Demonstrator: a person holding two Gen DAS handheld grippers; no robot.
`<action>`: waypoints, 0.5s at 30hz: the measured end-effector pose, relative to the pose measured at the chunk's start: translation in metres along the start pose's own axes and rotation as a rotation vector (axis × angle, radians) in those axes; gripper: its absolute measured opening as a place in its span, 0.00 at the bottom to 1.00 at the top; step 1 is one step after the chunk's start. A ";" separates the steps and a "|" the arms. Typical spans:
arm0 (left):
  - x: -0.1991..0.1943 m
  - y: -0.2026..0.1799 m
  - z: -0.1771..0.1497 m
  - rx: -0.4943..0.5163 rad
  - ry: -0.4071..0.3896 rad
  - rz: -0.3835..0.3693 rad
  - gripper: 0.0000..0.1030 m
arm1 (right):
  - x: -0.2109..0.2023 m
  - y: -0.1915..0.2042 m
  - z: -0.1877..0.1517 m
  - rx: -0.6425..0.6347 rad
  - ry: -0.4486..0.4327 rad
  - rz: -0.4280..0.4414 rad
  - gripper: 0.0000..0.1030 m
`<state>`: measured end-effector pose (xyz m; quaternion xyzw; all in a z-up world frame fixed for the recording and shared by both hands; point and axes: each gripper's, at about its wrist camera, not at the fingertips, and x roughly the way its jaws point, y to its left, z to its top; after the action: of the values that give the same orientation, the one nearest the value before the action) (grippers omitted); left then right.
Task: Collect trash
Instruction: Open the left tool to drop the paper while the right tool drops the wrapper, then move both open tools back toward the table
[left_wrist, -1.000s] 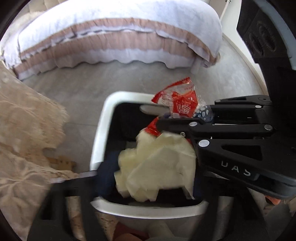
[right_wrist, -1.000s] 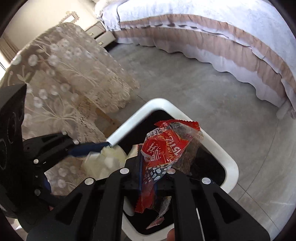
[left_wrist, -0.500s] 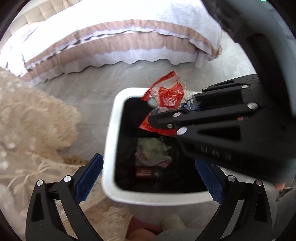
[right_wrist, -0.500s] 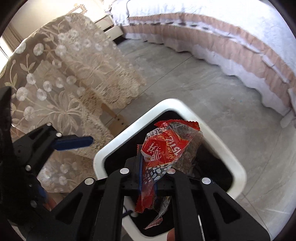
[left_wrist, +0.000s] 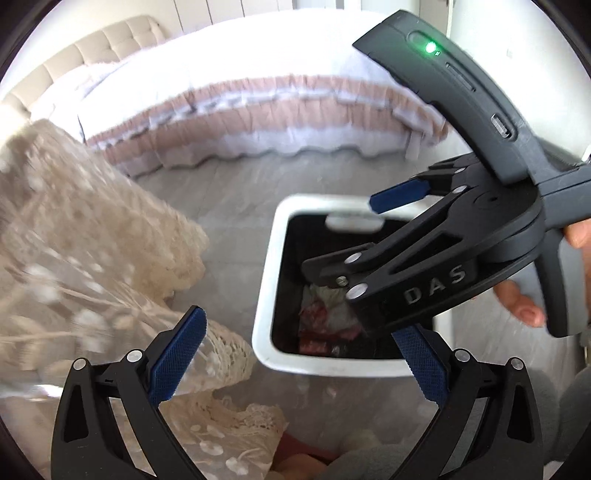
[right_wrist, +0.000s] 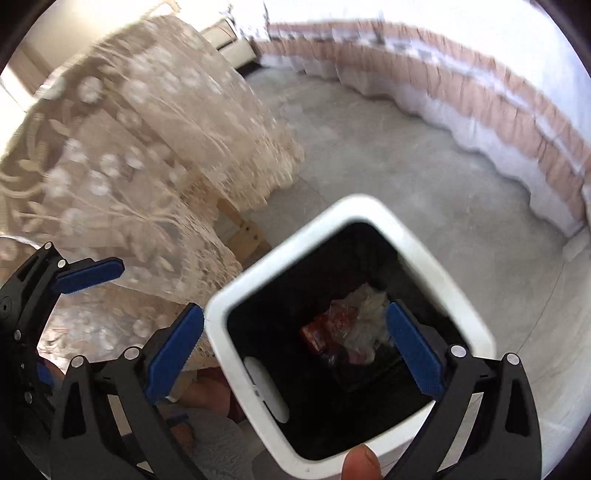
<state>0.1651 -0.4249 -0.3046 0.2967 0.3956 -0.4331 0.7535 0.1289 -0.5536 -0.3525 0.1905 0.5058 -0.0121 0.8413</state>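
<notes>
Red snack wrapper (right_wrist: 320, 334) no longer pinched in the right gripper (right_wrist: 295, 354); now lying at the bottom of the trash bin (right_wrist: 236, 295), against the crumpled pale paper (right_wrist: 369, 314) already down there. Right jaws just having been opening, now standing wide, nothing between the blue pads (right_wrist: 173, 354). Hanging above the bin mouth, pointing steeply down into it.

Same trash showing in the left wrist view as a red and white heap (left_wrist: 328, 317) on the black liner, partly hidden behind the right gripper's black linkage (left_wrist: 413, 266). A hand (left_wrist: 524, 299) wrapping that gripper's handle at the right edge; green light glowing on the housing above.

Left gripper (left_wrist: 295, 362) also gaping wide and empty, sitting back from the near rim of the bin (left_wrist: 266, 280), left pad over the lace cloth.

Bin: white rounded rim, black inside, standing on the grey floor (right_wrist: 388, 162). Lace tablecloth (right_wrist: 122, 155) draping down just beside it, a wooden table leg (right_wrist: 243, 229) peeking out below the fringe. Bed (left_wrist: 258, 110) with white cover and pink ruffled skirt well beyond, across the floor. Both views motion-blurred at the edges.
</notes>
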 end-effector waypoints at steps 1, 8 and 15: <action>-0.011 -0.001 0.003 -0.005 -0.031 -0.006 0.95 | -0.010 0.006 0.002 -0.017 -0.024 -0.006 0.96; -0.077 -0.002 0.018 -0.026 -0.207 0.013 0.95 | -0.087 0.060 0.021 -0.188 -0.226 -0.044 0.96; -0.141 0.025 0.007 -0.116 -0.344 0.120 0.95 | -0.137 0.108 0.041 -0.288 -0.404 -0.031 0.96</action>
<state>0.1458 -0.3596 -0.1781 0.1976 0.2667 -0.4082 0.8504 0.1197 -0.4912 -0.1849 0.0545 0.3270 0.0092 0.9434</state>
